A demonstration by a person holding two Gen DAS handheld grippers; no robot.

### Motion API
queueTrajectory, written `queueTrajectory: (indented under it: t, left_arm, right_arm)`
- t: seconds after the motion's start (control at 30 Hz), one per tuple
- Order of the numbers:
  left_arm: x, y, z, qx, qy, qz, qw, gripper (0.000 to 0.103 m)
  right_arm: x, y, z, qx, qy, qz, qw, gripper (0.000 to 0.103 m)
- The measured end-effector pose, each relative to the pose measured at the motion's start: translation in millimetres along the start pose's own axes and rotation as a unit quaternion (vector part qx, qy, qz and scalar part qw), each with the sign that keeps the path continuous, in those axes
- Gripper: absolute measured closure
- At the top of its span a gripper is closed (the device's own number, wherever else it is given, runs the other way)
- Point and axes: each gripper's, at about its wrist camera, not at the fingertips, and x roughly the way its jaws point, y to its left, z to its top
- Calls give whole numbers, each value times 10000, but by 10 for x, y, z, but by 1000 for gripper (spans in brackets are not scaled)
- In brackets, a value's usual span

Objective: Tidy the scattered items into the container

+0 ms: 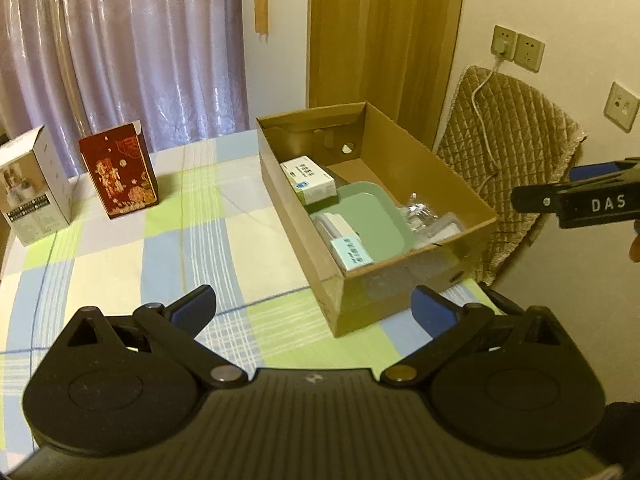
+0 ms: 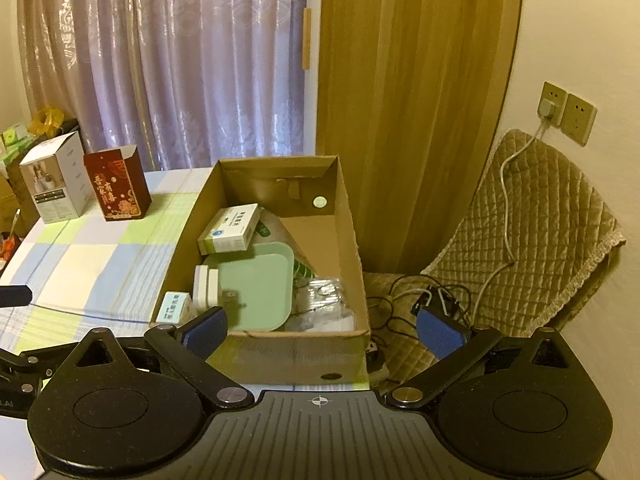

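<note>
Gaping wide and empty, both the left gripper (image 1: 314, 308) and right gripper (image 2: 320, 330) hover near the rectangular cardboard box (image 2: 348, 240); inside lie a smooth green plastic tray (image 2: 256, 284), a white carton (image 2: 230, 228) at eleven o'clock and crinkled clear packaging (image 2: 324, 304) at four.

The left wrist camera is looking forward and down over its own spread blue-padded fingers (image 1: 200, 304), sitting above the checked pastel tablecloth (image 1: 120, 256) and facing the open brown cardboard box (image 1: 420, 156) from its near left corner. The right wrist camera is hovering nearer the box's (image 2: 344, 216) short near end, looking along its length toward the pale purple curtain (image 2: 180, 60). Both views are sharing the box, the dark red printed carton (image 1: 118, 170) (image 2: 116, 184), the white product carton (image 1: 34, 188) (image 2: 56, 184) and the quilted tan chair cover (image 1: 516, 152) (image 2: 532, 220).
</note>
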Motion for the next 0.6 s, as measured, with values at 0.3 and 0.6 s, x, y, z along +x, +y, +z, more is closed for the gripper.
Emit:
queueTrajectory:
  t: [0.3, 0.6]
  left_arm:
    - [-223, -42, -122, -500, 47, 91, 9987, 1]
    - [-502, -153, -248, -465, -5, 87, 9989, 1]
  right_arm:
    - [-262, -18, -147, 173, 114, 44, 9998, 0]
    - [-557, 26, -247, 144, 96, 70, 9998, 0]
